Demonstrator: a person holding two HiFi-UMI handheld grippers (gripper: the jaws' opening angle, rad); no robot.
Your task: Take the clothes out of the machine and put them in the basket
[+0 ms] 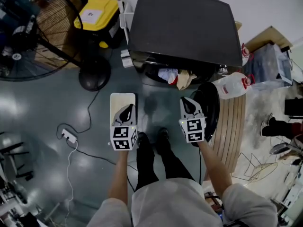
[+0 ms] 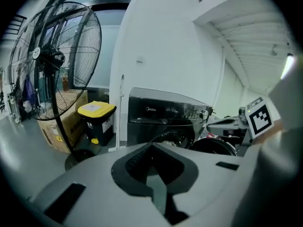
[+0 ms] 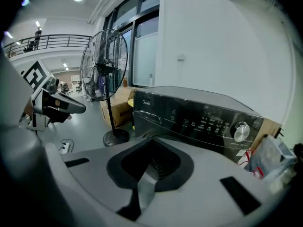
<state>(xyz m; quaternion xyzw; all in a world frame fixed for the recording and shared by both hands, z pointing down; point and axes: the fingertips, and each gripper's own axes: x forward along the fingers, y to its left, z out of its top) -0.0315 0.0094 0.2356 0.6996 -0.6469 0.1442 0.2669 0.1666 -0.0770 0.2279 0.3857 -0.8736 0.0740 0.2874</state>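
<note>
Left hand-held gripper (image 1: 127,112), right hand-held gripper (image 1: 190,106): jaws together, nothing held (both alike). Open door (image 1: 211,103) just beside the right one. Ahead, between them: clothes (image 1: 177,77) bunched in the mouth of the machine (image 1: 184,27).

Dark front-loader machine (image 1: 184,27) — round door (image 1: 211,103) swung open; white, tan clothes (image 1: 177,77) bunched at opening.

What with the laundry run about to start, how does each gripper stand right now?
Left white two-jaw gripper: closed, holding nothing.
Right white two-jaw gripper: closed, holding nothing.
</note>
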